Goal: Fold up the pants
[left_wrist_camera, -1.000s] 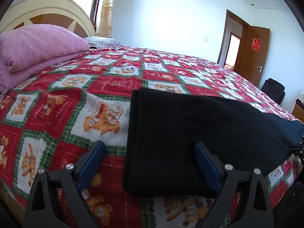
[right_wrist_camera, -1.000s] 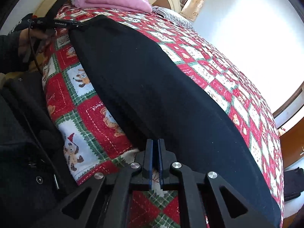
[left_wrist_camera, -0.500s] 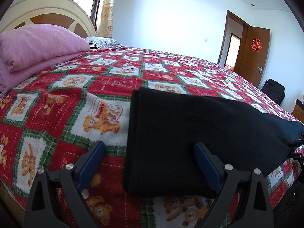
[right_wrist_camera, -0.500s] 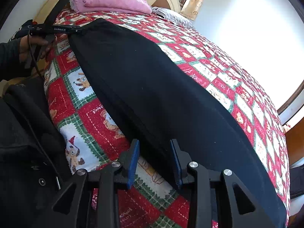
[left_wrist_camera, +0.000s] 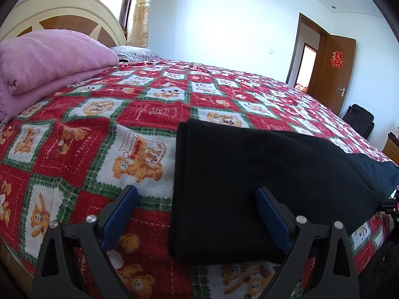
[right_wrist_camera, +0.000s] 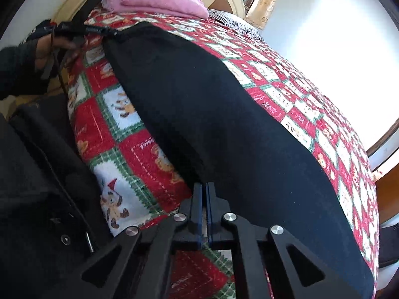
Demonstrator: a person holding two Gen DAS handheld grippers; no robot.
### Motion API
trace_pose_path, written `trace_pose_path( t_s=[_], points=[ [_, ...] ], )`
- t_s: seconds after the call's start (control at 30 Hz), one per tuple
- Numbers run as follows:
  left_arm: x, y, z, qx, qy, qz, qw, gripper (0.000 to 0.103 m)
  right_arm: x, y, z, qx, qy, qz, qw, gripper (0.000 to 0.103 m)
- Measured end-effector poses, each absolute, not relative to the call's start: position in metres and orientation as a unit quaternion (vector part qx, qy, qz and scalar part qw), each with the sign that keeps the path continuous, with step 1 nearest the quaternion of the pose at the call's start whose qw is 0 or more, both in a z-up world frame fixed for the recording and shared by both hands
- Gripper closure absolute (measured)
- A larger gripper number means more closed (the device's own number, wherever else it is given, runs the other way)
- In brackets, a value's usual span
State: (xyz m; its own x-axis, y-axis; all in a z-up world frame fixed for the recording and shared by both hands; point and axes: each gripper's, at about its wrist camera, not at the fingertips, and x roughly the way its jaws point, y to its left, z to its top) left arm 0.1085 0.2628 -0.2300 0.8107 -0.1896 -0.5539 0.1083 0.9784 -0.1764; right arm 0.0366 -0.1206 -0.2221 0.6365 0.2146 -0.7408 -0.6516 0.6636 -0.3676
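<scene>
Black pants [left_wrist_camera: 261, 179] lie folded lengthwise in a long strip near the bed's front edge. My left gripper [left_wrist_camera: 197, 199] is open and hovers low over their near end. One of its fingers [left_wrist_camera: 271, 214] is above the cloth and the other is above the blanket. In the right wrist view the pants [right_wrist_camera: 237, 124] run away from me, and my right gripper [right_wrist_camera: 204, 191] is shut on their near edge at the other end. The left gripper [right_wrist_camera: 104, 32] shows far off at the pants' far corner, held by a hand [right_wrist_camera: 49, 47].
A red, green and white bear-print blanket [left_wrist_camera: 87, 137] covers the bed. A folded pink quilt [left_wrist_camera: 45, 62] lies by the cream headboard [left_wrist_camera: 62, 12]. A brown door [left_wrist_camera: 331, 72] and a black bag [left_wrist_camera: 359, 122] stand at the far right. The person's dark clothing [right_wrist_camera: 37, 186] is at the bedside.
The right gripper opened, moved forward astride the pants' edge, then shut on it. The left gripper has not moved.
</scene>
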Motion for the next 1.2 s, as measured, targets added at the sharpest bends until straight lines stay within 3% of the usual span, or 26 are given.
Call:
trace_pose_path(
  t_s=[0.3,0.37,0.43,0.5,0.8,0.9,0.93,1.13,1.2],
  points=[
    [0.109,0.269,-0.229,-0.080,0.298,-0.076,0.948,0.005,0.036,-0.122,-0.219,-0.316,0.344,0.248,0.849,0.099],
    [0.109,0.269,-0.229,-0.080,0.299,-0.076,0.948,0.005,0.034,-0.121,-0.216,-0.318,0.338,0.248,0.851,0.094],
    [0.110,0.270,-0.228,-0.081,0.299,-0.075,0.948,0.005,0.032,-0.118,-0.211,-0.313,0.330,0.254,0.854,0.078],
    [0.110,0.272,-0.228,-0.085,0.299,-0.074,0.948,0.005,0.032,-0.113,-0.207,-0.308,0.321,0.261,0.857,0.075],
    [0.117,0.276,-0.227,-0.085,0.304,-0.060,0.947,0.002,0.056,-0.080,-0.223,-0.308,0.337,0.298,0.839,0.076],
    [0.119,0.279,-0.227,-0.087,0.305,-0.053,0.947,0.001,0.053,-0.077,-0.217,-0.299,0.344,0.308,0.835,0.096],
    [0.120,0.280,-0.226,-0.088,0.304,-0.049,0.947,0.001,0.051,-0.074,-0.218,-0.309,0.343,0.306,0.832,0.096],
    [0.118,0.278,-0.223,-0.091,0.322,-0.068,0.940,0.006,0.049,-0.077,-0.221,-0.297,0.330,0.303,0.843,0.096],
    [0.119,0.275,-0.223,-0.080,0.327,-0.065,0.939,0.010,0.048,-0.082,-0.220,-0.284,0.325,0.300,0.851,0.088]
  ],
)
